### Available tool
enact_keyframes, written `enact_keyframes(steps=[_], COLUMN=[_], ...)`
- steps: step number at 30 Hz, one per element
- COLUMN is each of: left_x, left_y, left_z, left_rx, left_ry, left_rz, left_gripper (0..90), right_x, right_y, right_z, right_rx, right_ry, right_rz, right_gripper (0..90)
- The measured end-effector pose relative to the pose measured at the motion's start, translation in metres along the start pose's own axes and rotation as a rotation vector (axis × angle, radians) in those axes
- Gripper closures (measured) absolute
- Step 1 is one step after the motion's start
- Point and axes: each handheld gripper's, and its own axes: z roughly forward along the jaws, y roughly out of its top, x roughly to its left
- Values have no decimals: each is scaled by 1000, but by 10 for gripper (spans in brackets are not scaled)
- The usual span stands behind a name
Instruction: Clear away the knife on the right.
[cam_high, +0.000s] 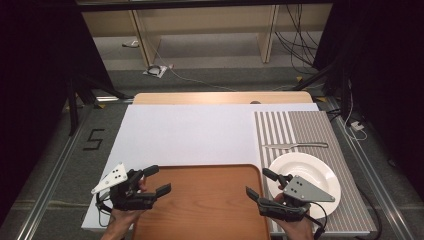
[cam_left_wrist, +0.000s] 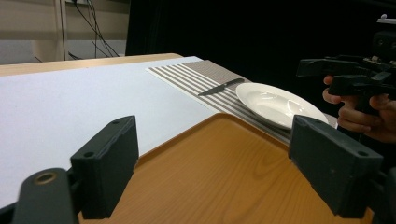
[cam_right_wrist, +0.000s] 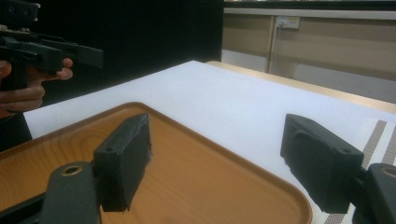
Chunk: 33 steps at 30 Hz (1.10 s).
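High view. Left gripper (cam_high: 159, 179) spread wide and holding nothing, over the left edge of the wooden tray (cam_high: 200, 210); right gripper (cam_high: 259, 183) likewise agape and empty at the tray's right edge, partly over the white plate (cam_high: 320, 172). Knife (cam_high: 295, 145) beyond the plate on the striped placemat (cam_high: 300, 125). Looks like a two-sided tray lift; risks tilting it if only one side bites.

Left gripper view. Jaws well apart above the tray (cam_left_wrist: 243, 154), plate (cam_left_wrist: 275, 105) just beside its far rim. Risks nudging the plate if slid sideways.

Right gripper view. Jaws parted over the tray's corner (cam_right_wrist: 280, 196), nothing between them. Risks pinching the placemat (cam_right_wrist: 373, 135) along with the rim if lowered too far out.
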Motion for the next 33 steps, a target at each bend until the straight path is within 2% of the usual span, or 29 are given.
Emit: enact_keyframes(steps=[14, 26, 33], left_x=[0, 1, 0], left_y=[0, 0, 0], left_z=[0, 0, 0], left_rx=[1, -2, 1], left_ry=[0, 2, 0], left_rz=[0, -5, -3], left_gripper=[160, 160, 160], right_x=[0, -4, -16], right_y=[2, 6, 10], right_z=[-1, -2, -8], right_rx=[7, 40, 56], right_ry=[-10, -65, -109], right_rz=[-15, -70, -61], right_gripper=[256, 256, 255])
